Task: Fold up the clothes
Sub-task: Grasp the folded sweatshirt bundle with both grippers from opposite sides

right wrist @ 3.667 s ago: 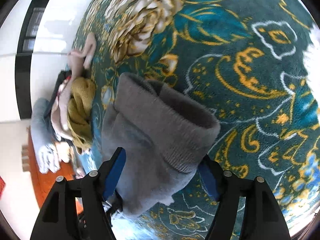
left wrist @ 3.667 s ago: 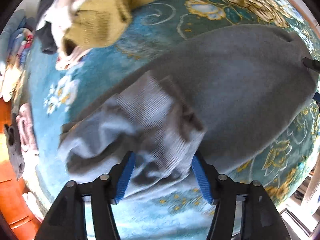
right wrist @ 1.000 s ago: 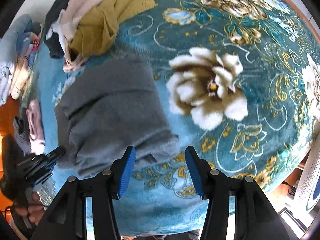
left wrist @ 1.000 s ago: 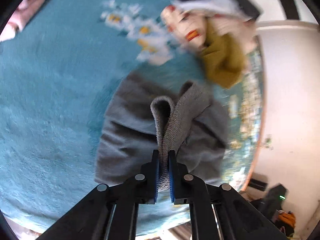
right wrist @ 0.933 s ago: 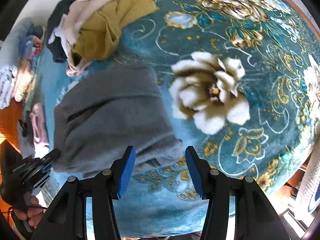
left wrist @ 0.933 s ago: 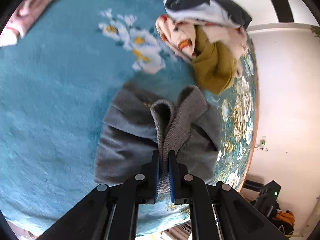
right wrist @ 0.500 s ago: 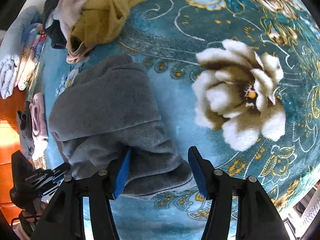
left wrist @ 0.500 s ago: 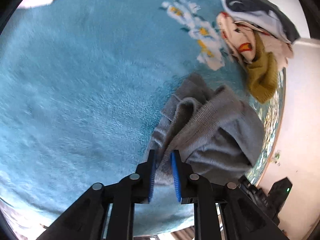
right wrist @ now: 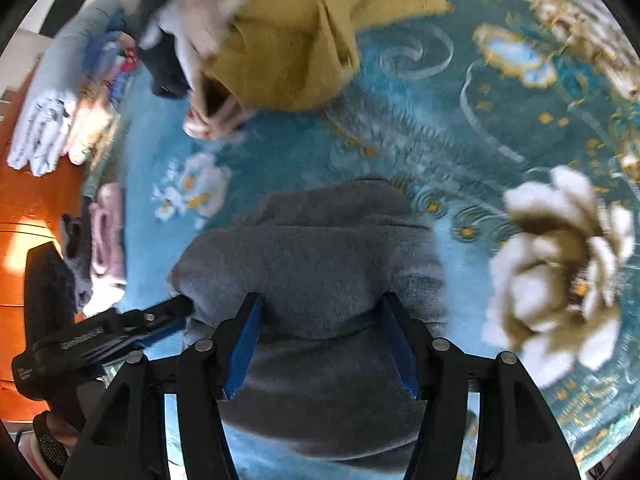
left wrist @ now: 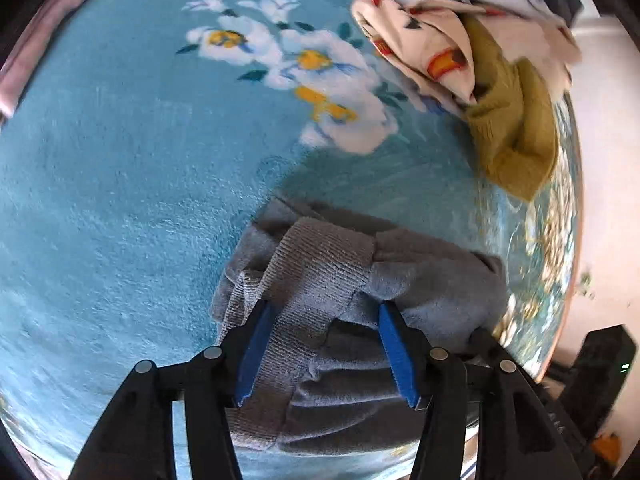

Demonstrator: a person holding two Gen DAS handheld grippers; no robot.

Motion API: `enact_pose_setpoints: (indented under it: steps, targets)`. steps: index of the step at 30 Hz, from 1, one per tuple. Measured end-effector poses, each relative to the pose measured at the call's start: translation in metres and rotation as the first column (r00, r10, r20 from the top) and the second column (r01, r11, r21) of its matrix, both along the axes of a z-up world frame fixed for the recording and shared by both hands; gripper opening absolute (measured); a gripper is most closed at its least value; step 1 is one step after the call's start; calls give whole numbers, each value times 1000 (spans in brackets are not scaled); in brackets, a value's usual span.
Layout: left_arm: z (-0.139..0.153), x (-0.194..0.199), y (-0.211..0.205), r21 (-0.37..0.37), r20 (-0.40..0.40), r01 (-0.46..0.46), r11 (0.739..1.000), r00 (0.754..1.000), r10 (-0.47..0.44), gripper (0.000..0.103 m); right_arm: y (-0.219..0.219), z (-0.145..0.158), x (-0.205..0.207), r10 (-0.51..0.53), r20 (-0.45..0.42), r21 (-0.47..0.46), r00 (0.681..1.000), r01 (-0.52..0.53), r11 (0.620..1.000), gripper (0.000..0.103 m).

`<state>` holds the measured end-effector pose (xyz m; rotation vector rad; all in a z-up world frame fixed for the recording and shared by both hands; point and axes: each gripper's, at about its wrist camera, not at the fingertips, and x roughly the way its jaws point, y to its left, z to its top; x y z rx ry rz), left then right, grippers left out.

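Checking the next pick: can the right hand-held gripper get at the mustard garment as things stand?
Probably yes: the right hand-held gripper is open, straddling the grey garment, and bare carpet lies ahead up to the mustard garment.

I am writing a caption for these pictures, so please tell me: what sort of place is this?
Probably a room in a home. A flowered teal blanket covers the surface, likely a bed, with a heap of unfolded clothes and folded ones on it.
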<state>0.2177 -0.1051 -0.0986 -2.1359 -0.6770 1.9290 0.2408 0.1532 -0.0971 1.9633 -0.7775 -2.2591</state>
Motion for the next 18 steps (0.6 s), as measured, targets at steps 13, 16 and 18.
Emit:
enact_pose_setpoints:
  steps: [13, 16, 18]
  targets:
    - [-27, 32, -81, 163, 130, -131, 978, 985, 111, 78, 72, -26, 53, -206, 68, -332, 976, 217, 918, 76]
    - [-51, 35, -80, 339, 192, -243, 909, 964, 185, 78, 71, -44, 52, -227, 89, -425, 970, 243, 872, 88]
    - [-55, 36, -75, 364, 176, -232, 902, 968, 178, 86, 71, -54, 48, -234, 91, -451, 968, 250, 857, 88]
